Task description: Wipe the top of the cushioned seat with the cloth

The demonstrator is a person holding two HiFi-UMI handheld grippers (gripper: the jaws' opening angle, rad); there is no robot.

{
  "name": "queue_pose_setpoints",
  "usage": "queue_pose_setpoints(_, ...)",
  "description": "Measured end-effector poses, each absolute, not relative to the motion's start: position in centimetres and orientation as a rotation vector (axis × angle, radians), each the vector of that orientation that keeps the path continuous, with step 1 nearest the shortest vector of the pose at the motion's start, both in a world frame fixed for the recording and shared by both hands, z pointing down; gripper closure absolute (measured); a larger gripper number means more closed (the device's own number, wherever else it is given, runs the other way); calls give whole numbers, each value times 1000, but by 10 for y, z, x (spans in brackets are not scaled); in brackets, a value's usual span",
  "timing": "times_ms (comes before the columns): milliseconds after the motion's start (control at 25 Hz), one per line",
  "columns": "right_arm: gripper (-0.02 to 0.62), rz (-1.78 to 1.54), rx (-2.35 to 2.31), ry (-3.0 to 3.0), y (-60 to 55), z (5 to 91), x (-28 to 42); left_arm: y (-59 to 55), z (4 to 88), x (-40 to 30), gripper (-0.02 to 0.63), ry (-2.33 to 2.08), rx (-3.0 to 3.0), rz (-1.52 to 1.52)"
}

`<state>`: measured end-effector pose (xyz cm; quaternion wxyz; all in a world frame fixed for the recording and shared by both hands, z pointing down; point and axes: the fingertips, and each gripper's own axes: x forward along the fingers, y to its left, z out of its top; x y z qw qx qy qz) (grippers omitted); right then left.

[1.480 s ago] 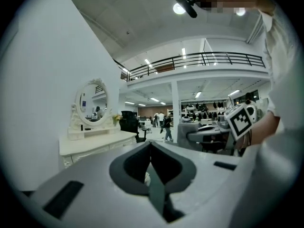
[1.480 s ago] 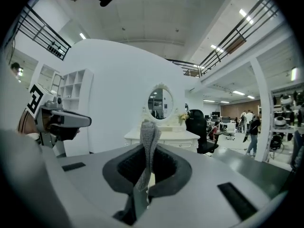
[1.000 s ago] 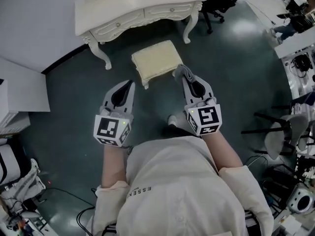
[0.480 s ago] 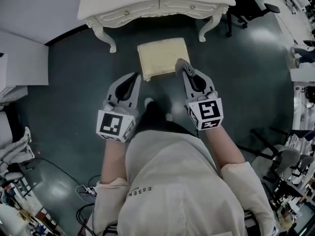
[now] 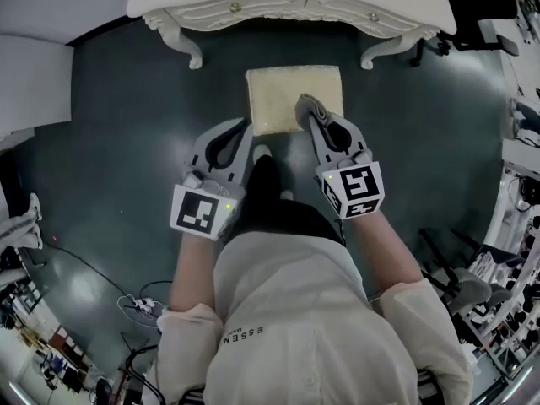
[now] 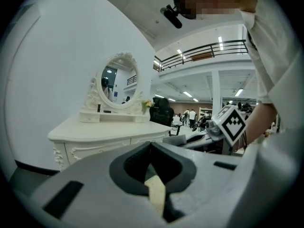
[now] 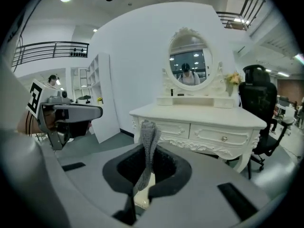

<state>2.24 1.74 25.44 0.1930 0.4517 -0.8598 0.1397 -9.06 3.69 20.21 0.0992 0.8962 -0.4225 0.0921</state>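
The cream cushioned seat (image 5: pixel 287 95) stands on the dark floor just in front of me, and a sliver of it shows through each gripper's gap (image 6: pixel 156 194) (image 7: pixel 141 198). My right gripper (image 5: pixel 309 110) is shut on the grey cloth (image 5: pixel 304 105), over the seat's near right edge. In the right gripper view the cloth (image 7: pixel 148 136) sticks up from the closed jaws of that gripper (image 7: pixel 145 151). My left gripper (image 5: pixel 244 126) is shut with nothing in it, at the seat's near left corner, its tips (image 6: pixel 151 145) meeting.
A white carved dressing table (image 5: pixel 278 2) stands right behind the seat, with an oval mirror (image 7: pixel 190 63) on top. A black office chair (image 7: pixel 256 99) is to its right. White furniture (image 5: pixel 29 74) stands at the left, and cables (image 5: pixel 135 304) lie on the floor.
I have walked toward the seat. It and the dressing table have slid nearer and more central, and both grippers now reach its near edge. The cloth stays held.
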Motion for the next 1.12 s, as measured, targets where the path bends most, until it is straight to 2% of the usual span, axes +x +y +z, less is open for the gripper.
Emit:
queue_pose_setpoints(560,569,632,1047,-2229,-86,466,-52,-48,378,-147,604,-1233,2555,413)
queue_pose_setpoints(1120,569,665,822,-2190,-117,614,-88,-73,510,-167,604,-1384,2377,339)
